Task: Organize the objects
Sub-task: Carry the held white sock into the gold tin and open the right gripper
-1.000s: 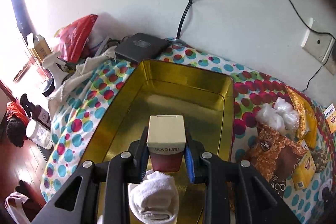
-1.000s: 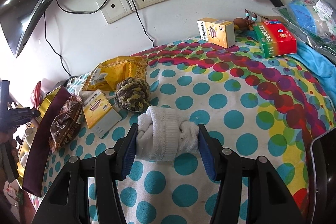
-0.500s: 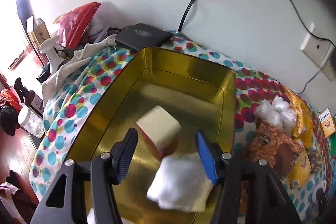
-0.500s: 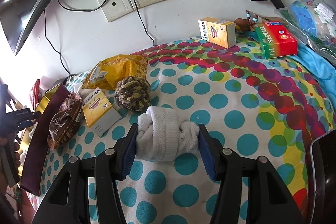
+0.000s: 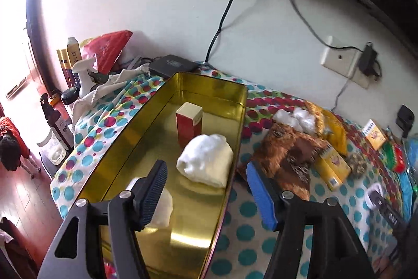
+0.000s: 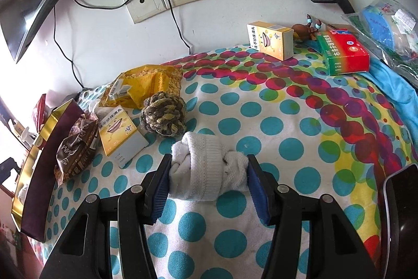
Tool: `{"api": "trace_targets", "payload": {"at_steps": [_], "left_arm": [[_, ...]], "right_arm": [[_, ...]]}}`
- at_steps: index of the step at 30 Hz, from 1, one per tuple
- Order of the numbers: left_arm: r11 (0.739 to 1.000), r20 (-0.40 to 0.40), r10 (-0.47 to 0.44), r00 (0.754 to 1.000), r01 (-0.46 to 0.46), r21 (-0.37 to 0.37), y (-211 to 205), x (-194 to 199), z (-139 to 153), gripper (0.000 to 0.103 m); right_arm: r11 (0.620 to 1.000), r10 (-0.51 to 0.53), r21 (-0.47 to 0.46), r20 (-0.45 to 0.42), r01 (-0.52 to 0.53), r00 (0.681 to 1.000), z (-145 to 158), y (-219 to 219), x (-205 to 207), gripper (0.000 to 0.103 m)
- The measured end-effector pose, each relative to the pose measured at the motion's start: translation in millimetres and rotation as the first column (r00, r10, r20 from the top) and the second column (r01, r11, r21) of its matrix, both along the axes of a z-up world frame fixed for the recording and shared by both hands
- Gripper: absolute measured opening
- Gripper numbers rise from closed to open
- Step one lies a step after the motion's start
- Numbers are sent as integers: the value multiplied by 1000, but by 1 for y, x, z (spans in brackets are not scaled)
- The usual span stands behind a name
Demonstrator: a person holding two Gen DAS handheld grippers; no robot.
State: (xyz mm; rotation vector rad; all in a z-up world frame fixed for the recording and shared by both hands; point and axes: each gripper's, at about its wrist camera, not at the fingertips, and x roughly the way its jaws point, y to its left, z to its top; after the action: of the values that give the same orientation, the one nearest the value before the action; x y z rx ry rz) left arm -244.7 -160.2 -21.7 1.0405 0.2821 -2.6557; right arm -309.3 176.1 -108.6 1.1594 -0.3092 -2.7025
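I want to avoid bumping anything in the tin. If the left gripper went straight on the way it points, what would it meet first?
Probably the folded white cloth in the gold tin; the opening left gripper holds nothing. Depth is uncertain.

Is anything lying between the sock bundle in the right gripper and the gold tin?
Yes. The yellow box and brown snack bag lie between the sock bundle, held in the right gripper, and the gold tin.
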Motion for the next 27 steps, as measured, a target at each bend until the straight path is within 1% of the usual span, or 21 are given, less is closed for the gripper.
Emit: {"api": "trace_targets", "payload": {"at_steps": [2, 7, 10, 12, 13, 14, 16, 18, 20, 21, 22, 23, 25, 27], "left_arm": [[1000, -13, 6, 1000, -6, 11, 1, 13, -1, 66], [1000, -12, 8, 1000, -7, 23, -2, 33, -10, 66], [997, -17, 29, 999, -28, 67, -10, 58, -16, 66], [992, 1, 44, 999, -44, 115, -18, 73, -23, 66], [991, 11, 49, 999, -50, 127, -22, 81, -27, 66], [990, 19, 61, 998, -62, 126, -27, 89, -31, 66], [990, 34, 96, 995, -99, 101, -36, 105, -37, 66], [986, 27, 125, 992, -127, 105, -47, 121, -44, 67], [984, 9, 142, 990, -142, 103, -56, 130, -45, 67], [985, 20, 143, 989, -145, 92, -59, 129, -45, 67], [986, 26, 142, 989, -144, 79, -62, 128, -44, 67], [985, 15, 154, 988, -155, 72, -66, 129, -43, 67], [981, 3, 171, 985, -171, 92, -75, 132, -45, 67], [979, 9, 161, 987, -161, 123, -81, 131, -49, 68]], "right_arm": [[1000, 2, 11, -2, -2, 1000, 1, -2, 0, 53], [999, 0, 45, -11, 0, 1000, 3, -7, 1, 53], [998, -4, 59, -18, 5, 1000, 5, -8, 2, 53], [998, -5, 67, -20, 6, 1000, 5, -9, 2, 53], [998, -4, 70, -22, 6, 1000, 6, -10, 3, 53], [997, -5, 72, -27, 6, 1000, 6, -9, 4, 53], [996, 0, 86, -30, 2, 1000, 7, -12, 4, 53], [993, 11, 119, -31, -7, 999, 8, -18, 4, 53], [986, 26, 164, -52, -17, 998, 13, -28, 5, 53], [985, 34, 169, -61, -23, 998, 17, -35, 6, 53], [987, 42, 155, -69, -31, 997, 24, -42, 6, 53], [990, 54, 136, -78, -43, 996, 32, -51, 6, 53], [988, 108, 126, -108, -94, 988, 50, -84, 8, 53], [974, 192, 146, -142, -171, 971, 66, -125, 12, 53]]}}
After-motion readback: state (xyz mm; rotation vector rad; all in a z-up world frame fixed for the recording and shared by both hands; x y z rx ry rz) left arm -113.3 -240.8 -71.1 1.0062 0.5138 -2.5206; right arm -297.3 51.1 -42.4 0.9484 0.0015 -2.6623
